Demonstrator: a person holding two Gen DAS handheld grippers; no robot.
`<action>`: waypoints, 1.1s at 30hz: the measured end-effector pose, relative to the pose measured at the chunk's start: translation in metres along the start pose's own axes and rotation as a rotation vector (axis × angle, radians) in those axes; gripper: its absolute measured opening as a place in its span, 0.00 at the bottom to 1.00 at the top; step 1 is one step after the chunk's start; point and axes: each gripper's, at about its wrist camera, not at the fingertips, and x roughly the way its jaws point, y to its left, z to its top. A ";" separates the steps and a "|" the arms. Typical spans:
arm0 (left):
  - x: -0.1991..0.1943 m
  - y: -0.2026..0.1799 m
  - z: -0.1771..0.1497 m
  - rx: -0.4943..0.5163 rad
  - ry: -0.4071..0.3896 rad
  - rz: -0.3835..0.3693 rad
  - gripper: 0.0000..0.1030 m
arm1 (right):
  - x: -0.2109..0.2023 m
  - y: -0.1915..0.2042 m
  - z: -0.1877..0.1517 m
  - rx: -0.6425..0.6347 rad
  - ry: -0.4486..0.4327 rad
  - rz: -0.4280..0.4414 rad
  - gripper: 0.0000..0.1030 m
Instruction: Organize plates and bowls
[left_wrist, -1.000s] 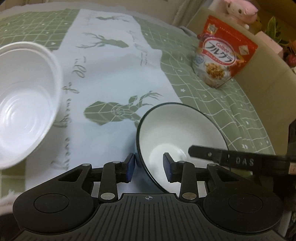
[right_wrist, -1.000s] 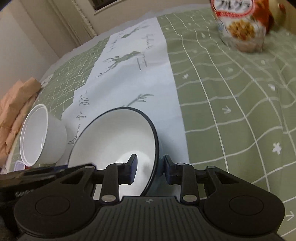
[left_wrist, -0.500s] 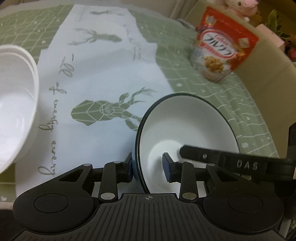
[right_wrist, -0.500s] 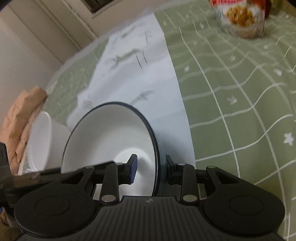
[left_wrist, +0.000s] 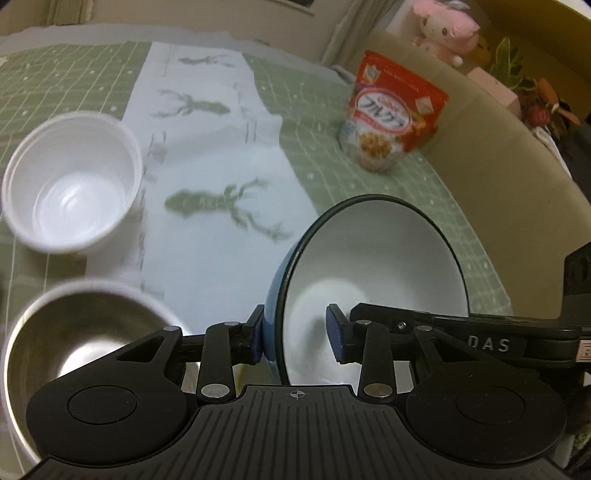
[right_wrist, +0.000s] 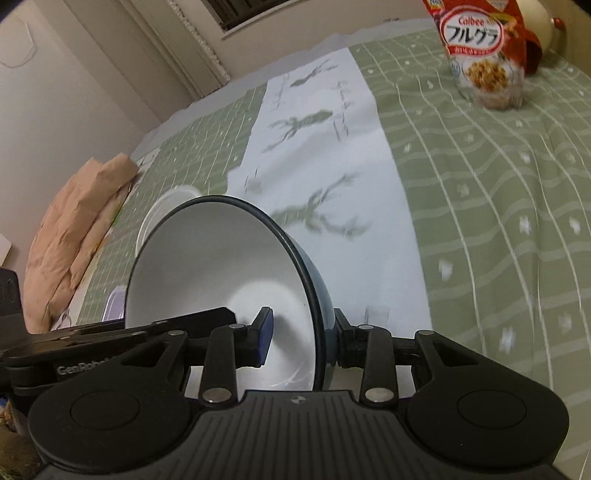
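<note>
A blue bowl (left_wrist: 373, 273) with a white inside and dark rim is held tilted above the table by both grippers. My left gripper (left_wrist: 295, 339) is shut on its near-left rim. My right gripper (right_wrist: 301, 338) is shut on the opposite rim of the same bowl (right_wrist: 221, 273); its arm reaches into the left wrist view from the right. A white plastic bowl (left_wrist: 74, 184) stands upright on the cloth at the left. A metal bowl (left_wrist: 74, 339) sits at the lower left, below my left gripper.
A green checked tablecloth (right_wrist: 498, 206) with a white deer-print runner (left_wrist: 229, 236) covers the table. A red cereal bag (left_wrist: 391, 118) stands at the far right. A tan cloth (right_wrist: 74, 221) lies at the left edge. A beige sofa back (left_wrist: 498, 177) curves on the right.
Both grippers have lifted the blue bowl and drawn back. The white plastic bowl looks farther off, and the metal bowl has come into view at the lower left.
</note>
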 end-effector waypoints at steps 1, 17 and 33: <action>-0.001 0.001 -0.009 -0.001 0.001 0.004 0.39 | -0.002 0.001 -0.010 0.001 0.003 0.004 0.35; 0.016 -0.001 -0.050 0.031 0.046 0.048 0.35 | 0.019 -0.009 -0.068 -0.050 0.014 -0.117 0.36; 0.001 0.006 -0.048 0.015 0.006 0.062 0.33 | 0.002 -0.010 -0.065 -0.060 -0.033 -0.118 0.36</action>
